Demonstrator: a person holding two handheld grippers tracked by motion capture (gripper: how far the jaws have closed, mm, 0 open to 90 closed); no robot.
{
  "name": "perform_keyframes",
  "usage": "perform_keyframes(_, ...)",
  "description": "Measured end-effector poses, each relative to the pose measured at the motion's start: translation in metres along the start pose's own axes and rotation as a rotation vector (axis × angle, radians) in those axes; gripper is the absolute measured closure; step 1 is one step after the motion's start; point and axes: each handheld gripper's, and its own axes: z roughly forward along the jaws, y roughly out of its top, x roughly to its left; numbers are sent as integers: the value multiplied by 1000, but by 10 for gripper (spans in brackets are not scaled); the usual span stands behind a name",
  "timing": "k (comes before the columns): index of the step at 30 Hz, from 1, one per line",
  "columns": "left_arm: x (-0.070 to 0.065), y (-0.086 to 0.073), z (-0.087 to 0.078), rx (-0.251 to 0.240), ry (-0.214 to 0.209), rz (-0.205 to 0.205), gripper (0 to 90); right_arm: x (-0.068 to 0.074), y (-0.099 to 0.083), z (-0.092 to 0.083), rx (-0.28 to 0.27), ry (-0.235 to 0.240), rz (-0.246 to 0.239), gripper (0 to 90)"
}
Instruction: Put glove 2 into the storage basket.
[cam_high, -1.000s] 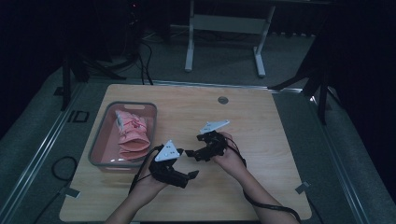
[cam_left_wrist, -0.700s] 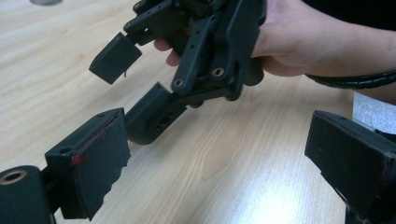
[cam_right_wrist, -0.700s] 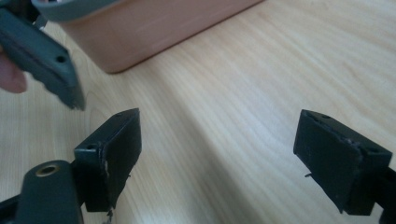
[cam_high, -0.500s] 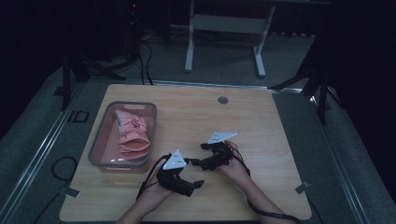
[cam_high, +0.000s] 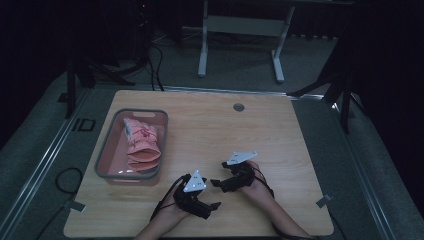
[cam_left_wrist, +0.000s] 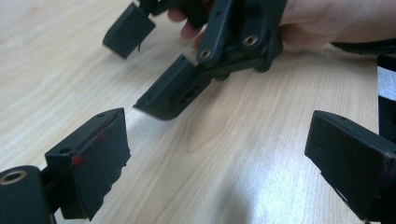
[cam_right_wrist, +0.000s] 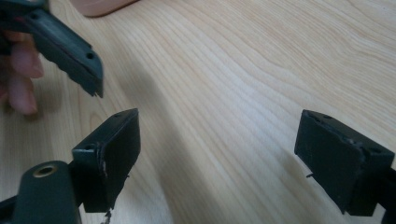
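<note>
The room around me is dark: grey floor (cam_high: 40, 165) on all sides, and a pale frame (cam_high: 240, 30) with two legs standing on it beyond the far edge of the bench (cam_high: 280, 135). Cables (cam_high: 155, 65) trail over the floor off the bench's far left corner. The bench itself is light wood with a rounded outline and a small round grommet (cam_high: 238, 107) near the middle of its far edge.

On the bench's left side sits a grey bin (cam_high: 107, 150) with pink cloth (cam_high: 142, 147) piled inside it. Wood grain runs bare between the bin and my hands.

Both my claws are low over the near middle of the bench, well right of the bin and close to each other. My left claw (cam_high: 212, 204) sits nearest the bench's front edge, jaws spread wide with only bare wood between them. My right claw (cam_high: 216, 183) is just beyond and to the right of it, jaws also spread wide and holding nothing. From the left claw (cam_left_wrist: 219, 154) I see the right claw (cam_left_wrist: 154, 60) just ahead, angled down toward the bench, fingers (cam_left_wrist: 187, 28) behind it. From the right claw (cam_right_wrist: 219, 158), one jaw of the left claw crosses the upper left corner, with fingertips (cam_right_wrist: 21, 93) beside it.

Nothing lies between the claws and the bin.
</note>
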Motion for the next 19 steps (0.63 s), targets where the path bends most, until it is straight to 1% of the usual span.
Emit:
perform_keyframes(2,-1,-2,2,7,2,14,65,1,-2,-2,-2,-6,-7,142)
perform_keyframes(4,-2,-3,3,12,2,17,65,1,-3,-4,-9,-9,-8,141)
perform_keyframes(5,-3,-4,4,13,9,31,65,1,-4,-6,-14,-9,-6,141)
perform_keyframes(8,-6,-5,4,21,27,57,65,1,-9,-10,-23,-19,-10,141)
perform_keyframes(10,-6,-6,4,24,30,64,65,0,-10,-11,-22,-21,-11,141)
perform_keyframes(11,-7,-6,4,25,38,76,65,0,-10,-11,-19,-21,-10,141)
perform_keyframes(12,-7,-6,3,23,38,78,65,-1,-11,-12,-19,-29,-14,141)
perform_keyframes(13,-7,-7,3,24,38,80,65,-1,-11,-12,-19,-26,-8,140)
perform_keyframes(16,-8,-7,3,22,38,86,65,-2,-11,-11,-14,-28,-11,140)
perform_keyframes(19,-7,-7,3,20,35,82,65,-2,-11,-11,-10,-29,-14,140)
